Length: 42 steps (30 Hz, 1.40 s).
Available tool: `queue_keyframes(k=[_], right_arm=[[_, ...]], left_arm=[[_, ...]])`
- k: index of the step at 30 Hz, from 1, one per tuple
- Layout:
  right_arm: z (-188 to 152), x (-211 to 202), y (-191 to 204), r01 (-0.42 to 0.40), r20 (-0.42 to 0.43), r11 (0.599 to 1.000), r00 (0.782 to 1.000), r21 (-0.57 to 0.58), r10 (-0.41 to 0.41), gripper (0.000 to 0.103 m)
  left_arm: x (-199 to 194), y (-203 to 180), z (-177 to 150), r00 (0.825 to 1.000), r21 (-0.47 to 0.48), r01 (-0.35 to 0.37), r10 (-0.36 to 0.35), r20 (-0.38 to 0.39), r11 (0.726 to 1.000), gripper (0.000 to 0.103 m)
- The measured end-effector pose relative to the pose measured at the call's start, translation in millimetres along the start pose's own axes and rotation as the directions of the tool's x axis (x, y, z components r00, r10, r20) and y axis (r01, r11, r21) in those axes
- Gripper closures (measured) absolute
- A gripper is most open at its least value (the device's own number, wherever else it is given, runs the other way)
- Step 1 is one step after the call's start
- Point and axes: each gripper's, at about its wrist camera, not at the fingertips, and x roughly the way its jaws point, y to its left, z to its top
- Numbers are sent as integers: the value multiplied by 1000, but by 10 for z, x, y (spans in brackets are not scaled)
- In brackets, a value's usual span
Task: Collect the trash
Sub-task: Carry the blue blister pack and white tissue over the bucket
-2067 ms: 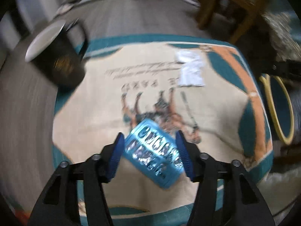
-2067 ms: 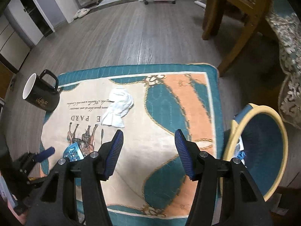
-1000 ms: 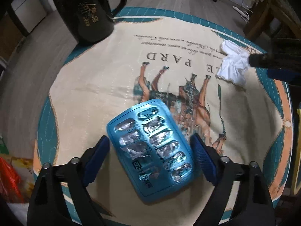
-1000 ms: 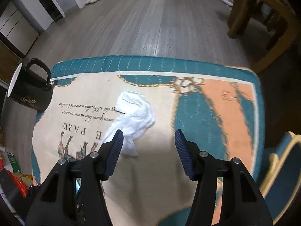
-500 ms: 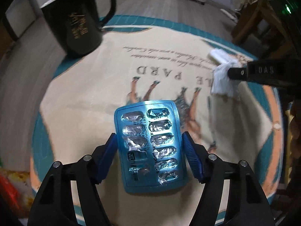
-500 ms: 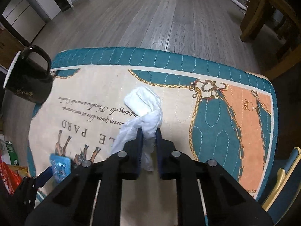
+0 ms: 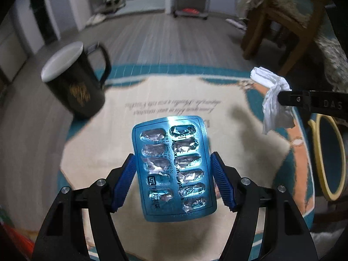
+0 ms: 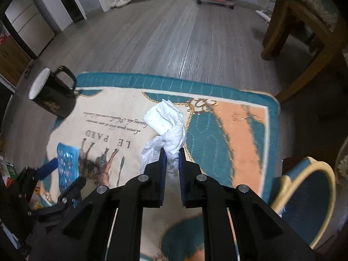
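Grey plank flooring runs back to a wooden chair (image 8: 289,32) and white cabinets, and on it lies a teal, cream and orange printed rug (image 8: 243,130) with horses and the lettering "LE PARD". At the rug's far left corner stands a black mug (image 7: 76,87), well apart from both grippers. The left gripper (image 7: 174,180) is clamped edge to edge on an emptied blue blister pack (image 7: 174,174), which appears lifted clear of the rug with its burst foil pockets facing the camera. It is very light and thin, a springy sheet that could bow or pop out if squeezed harder across its width, so a grip low on the long edges, as here, seems sound. The right gripper (image 8: 173,165) is pinched tight on a crumpled white tissue (image 8: 167,121), gripping it near the lower end while the bulkier folded part stands out beyond the fingertips. In the left wrist view the tissue hangs above the rug. It is soft, weightless stuff that may tear or slip if only a loose fold is caught, so a bite across the bunched middle is safest. A blue bin with a yellow rim (image 8: 304,206) sits just off the rug's right edge, likely where both pieces belong.
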Motion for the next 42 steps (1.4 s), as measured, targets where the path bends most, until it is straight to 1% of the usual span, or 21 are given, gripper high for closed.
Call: queue_keyframes(k=[4, 7, 10, 11, 14, 15, 16, 19, 21, 23, 24, 25, 27, 30, 36, 38, 40, 42], right_arm=[[-117, -382, -100, 0, 63, 1000, 998, 1, 0, 93], [-285, -635, -236, -13, 85, 999, 996, 36, 10, 93], [-433, -822, -369, -27, 109, 996, 994, 80, 18, 93], [-478, -889, -413, -25, 117, 996, 993, 91, 14, 93], [-675, -1127, -598, -25, 151, 991, 989, 134, 4, 93], [-734, -1182, -640, -26, 158, 989, 987, 146, 2, 93], [-800, -1246, -704, -24, 166, 987, 986, 162, -3, 93], [-979, -1425, -895, -11, 189, 981, 982, 194, -27, 93], [-1090, -1515, -1038, 8, 196, 976, 979, 218, -52, 93], [-1198, -1563, -1212, 25, 194, 967, 978, 253, -76, 93], [-1266, -1572, -1332, 40, 183, 960, 979, 279, -94, 93], [-1318, -1574, -1421, 49, 174, 952, 979, 301, -105, 93], [-1439, -1585, -1619, 51, 159, 933, 981, 356, -114, 93], [-1581, -1630, -1857, 48, 154, 908, 980, 417, -123, 93], [-1735, -1644, -2158, 85, 133, 886, 978, 455, -163, 93], [-1776, -1625, -2235, 103, 117, 883, 978, 458, -175, 93], [-1810, -1582, -2312, 134, 95, 879, 976, 457, -198, 93], [-1847, -1546, -2392, 141, 80, 873, 976, 468, -200, 93]], left_arm=[[-269, -136, 54, 998, 48, 22, -25, 55, 999, 33], [-462, -230, 90, 995, 89, 22, -31, 98, 996, 33], [-570, -323, 82, 993, 100, 49, -59, 101, 994, 33], [-552, -346, 108, 993, 106, 56, -67, 101, 993, 33], [-686, -510, 188, 989, 178, 64, -87, 121, 982, 33], [-722, -574, 215, 988, 210, 61, -90, 127, 976, 33], [-757, -664, 248, 987, 257, 58, -95, 133, 965, 33], [-851, -904, 303, 983, 361, 56, -114, 141, 931, 33], [-877, -1027, 321, 981, 397, 74, -139, 138, 915, 33], [-861, -1153, 322, 975, 393, 120, -183, 125, 912, 33], [-829, -1228, 326, 971, 376, 158, -213, 109, 913, 33], [-814, -1282, 326, 968, 365, 180, -230, 98, 913, 33], [-771, -1430, 331, 960, 356, 228, -270, 71, 906, 33], [-756, -1728, 302, 955, 411, 235, -287, 69, 881, 33], [-681, -2304, 237, 933, 461, 306, -359, 30, 833, 33], [-641, -2524, 174, 927, 506, 317, -376, 15, 802, 33], [-608, -2677, 120, 925, 542, 317, -381, 6, 778, 33], [-561, -2809, 78, 921, 562, 330, -390, -13, 758, 32]])
